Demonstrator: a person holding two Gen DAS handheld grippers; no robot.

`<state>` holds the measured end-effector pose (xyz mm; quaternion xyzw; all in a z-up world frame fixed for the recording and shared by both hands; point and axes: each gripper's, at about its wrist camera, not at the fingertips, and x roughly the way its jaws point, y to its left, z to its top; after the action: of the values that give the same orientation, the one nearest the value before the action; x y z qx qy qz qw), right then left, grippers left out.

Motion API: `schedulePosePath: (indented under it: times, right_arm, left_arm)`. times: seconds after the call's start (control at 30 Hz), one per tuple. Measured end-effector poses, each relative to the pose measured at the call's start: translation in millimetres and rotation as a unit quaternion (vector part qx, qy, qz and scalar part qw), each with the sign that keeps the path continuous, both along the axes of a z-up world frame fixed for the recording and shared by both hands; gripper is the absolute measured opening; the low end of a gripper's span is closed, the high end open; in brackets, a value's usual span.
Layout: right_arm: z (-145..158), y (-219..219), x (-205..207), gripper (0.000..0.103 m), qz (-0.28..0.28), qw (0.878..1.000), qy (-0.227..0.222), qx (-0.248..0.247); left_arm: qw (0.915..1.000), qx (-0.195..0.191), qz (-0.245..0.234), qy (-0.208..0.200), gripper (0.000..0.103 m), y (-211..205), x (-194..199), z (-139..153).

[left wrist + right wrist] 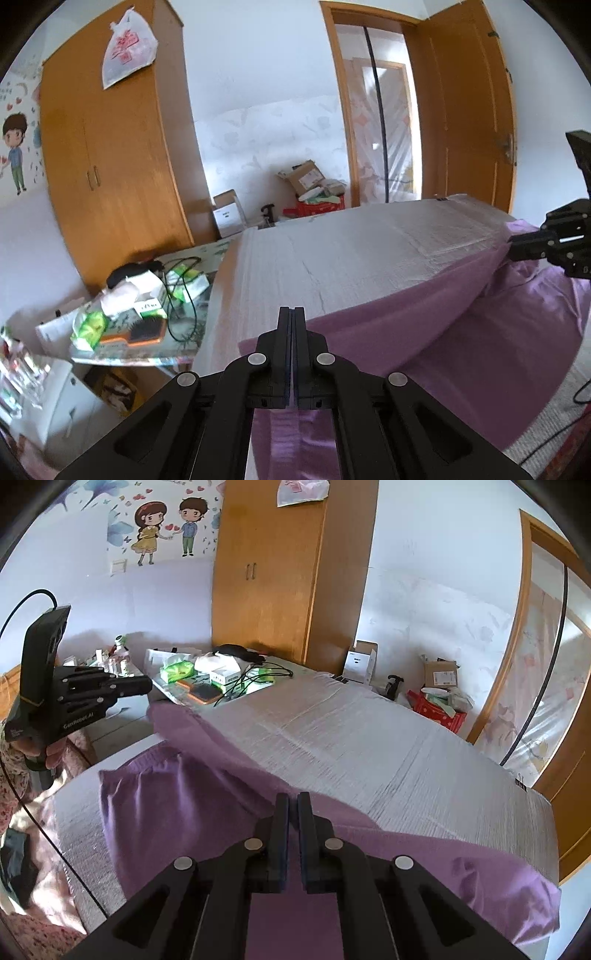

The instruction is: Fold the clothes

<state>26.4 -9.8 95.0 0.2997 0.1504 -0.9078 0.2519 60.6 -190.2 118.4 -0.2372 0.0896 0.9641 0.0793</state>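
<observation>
Pinching purple garment, your left gripper has fingers pressed together on raised fold; cloth stretches right to your right gripper, also clamped on it, small gap between its fingers in right wrist view. Garment lies draped across grey-covered tabletop, near edge hanging over. Containers: open cardboard box and red bag on floor far right, stuffed with packaging. Far left, glass side table cluttered: wipes pack, hairbrush, cables. Wardrobe behind.
</observation>
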Motion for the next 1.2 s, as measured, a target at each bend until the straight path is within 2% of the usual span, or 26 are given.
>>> schedulePosePath:
  times: [0.17,0.27,0.3,0.37,0.43,0.53,0.6,0.63,0.67,0.7,0.77,0.83,0.9,0.93,1.03,1.2]
  right_arm:
    - [-15,-2,15,0.005,0.002,1.000,-0.015,-0.001]
    - [-23,3,14,0.005,-0.009,1.000,-0.025,-0.008]
    - [-25,4,13,0.005,-0.012,0.999,-0.028,-0.013]
    - [-27,7,12,0.005,-0.017,0.999,-0.034,-0.023]
    - [-30,8,12,0.005,-0.019,0.999,-0.036,-0.028]
    - [-31,12,11,0.005,-0.023,0.998,-0.037,-0.035]
    - [-31,16,10,0.005,-0.028,0.998,-0.037,-0.044]
    - [-31,18,9,0.005,-0.029,0.998,-0.037,-0.049]
    - [-31,20,9,0.005,-0.031,0.997,-0.039,-0.057]
    - [-31,21,8,0.005,-0.033,0.997,-0.040,-0.062]
    - [-31,23,7,0.005,-0.036,0.996,-0.043,-0.070]
    - [-32,25,7,0.005,-0.037,0.995,-0.046,-0.078]
    - [-33,27,7,0.005,-0.036,0.995,-0.050,-0.079]
    - [-34,27,7,0.005,-0.036,0.995,-0.051,-0.079]
    - [-34,31,7,0.005,-0.038,0.994,-0.052,-0.086]
    - [-34,34,6,0.005,-0.041,0.993,-0.056,-0.100]
  left_arm:
    - [0.9985,0.042,0.015,-0.031,0.000,-5,12,-20]
    - [0.9932,0.100,0.031,-0.051,0.002,-10,16,-29]
    - [0.9891,0.130,0.031,-0.061,0.004,-11,17,-35]
    - [0.9843,0.157,0.031,-0.074,0.017,-7,17,-43]
    - [0.9761,0.193,0.023,-0.096,0.022,-2,15,-53]
    - [0.9549,0.261,0.009,-0.142,0.024,3,7,-68]
    - [0.9310,0.318,0.008,-0.178,0.025,4,1,-80]
    - [0.9204,0.342,0.002,-0.189,0.038,5,-1,-85]
    - [0.9088,0.367,-0.005,-0.198,0.055,7,-3,-90]
    - [0.8968,0.390,-0.011,-0.208,0.058,10,-4,-95]
    - [0.8730,0.433,-0.025,-0.222,0.058,15,-7,-102]
    - [0.8603,0.456,-0.020,-0.226,0.058,16,-12,-105]
    - [0.8518,0.476,0.000,-0.219,0.058,13,-17,-109]
    - [0.8445,0.489,0.014,-0.218,0.058,10,-20,-112]
    - [0.8117,0.536,0.049,-0.228,0.058,2,-27,-125]
    - [0.8084,0.546,0.073,-0.206,0.058,3,-26,-126]
